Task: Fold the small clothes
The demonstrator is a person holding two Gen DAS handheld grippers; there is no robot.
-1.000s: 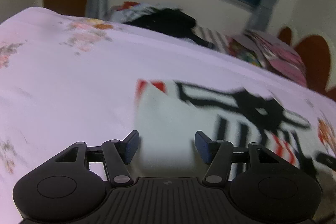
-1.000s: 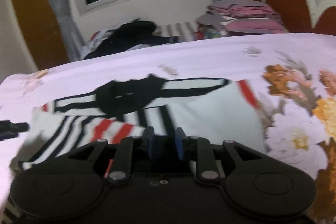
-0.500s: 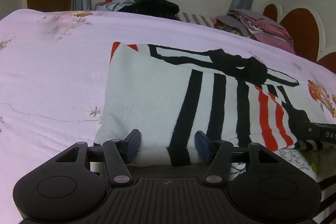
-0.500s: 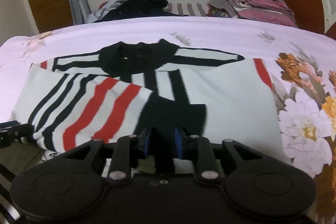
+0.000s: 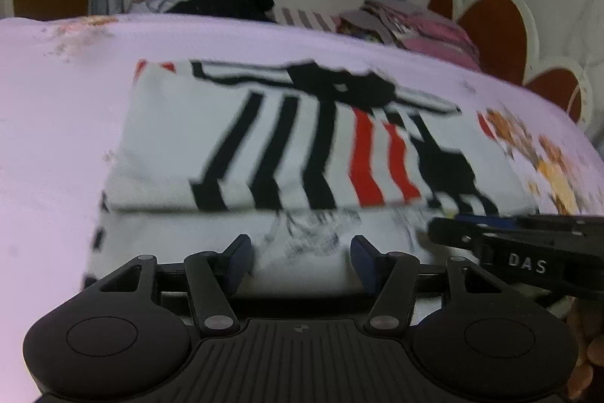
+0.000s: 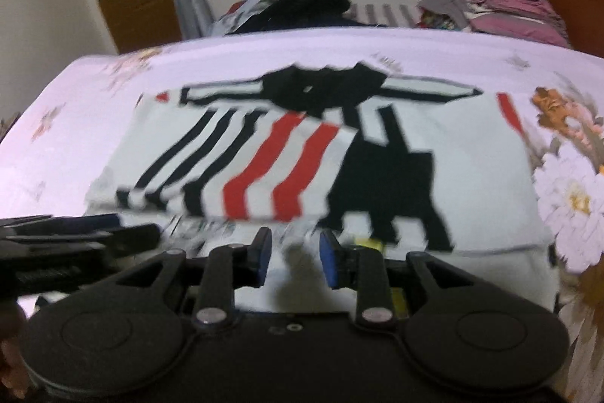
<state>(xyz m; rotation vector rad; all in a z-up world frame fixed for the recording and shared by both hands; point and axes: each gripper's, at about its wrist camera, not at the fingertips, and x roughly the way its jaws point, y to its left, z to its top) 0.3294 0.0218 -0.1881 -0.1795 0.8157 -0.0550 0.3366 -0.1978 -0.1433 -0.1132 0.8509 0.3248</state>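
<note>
The left tool (image 5: 300,257) is held low over the near edge of the bed (image 5: 56,123), pointing across it, its blue-padded fingers (image 5: 241,252) spread wide with nothing between them. The right tool (image 6: 290,252) lies level beside it, aimed the same way; its fingers (image 6: 262,253) stand partly apart and grip nothing. In the left wrist view the right tool comes in from the right edge, close to the left tool's right finger.

The striped garment (image 5: 287,146), white with black and red bands and a black collar, lies flat on the lilac floral bedsheet (image 6: 573,199) just ahead of both tools. A folded-over upper layer ends in a straight edge a little beyond the fingertips, with a pale lower layer reaching toward them. Both views are motion-blurred.

Half a second earlier the right tool was nearly closed on the black cloth at the garment's near edge; now it has let go and opened. The left tool was as wide then as now. Both tools have drawn back from the garment, so more of the lower layer shows. A pile of dark clothes (image 6: 302,6) and folded pink ones (image 6: 509,10) sit beyond the far side of the bed.
</note>
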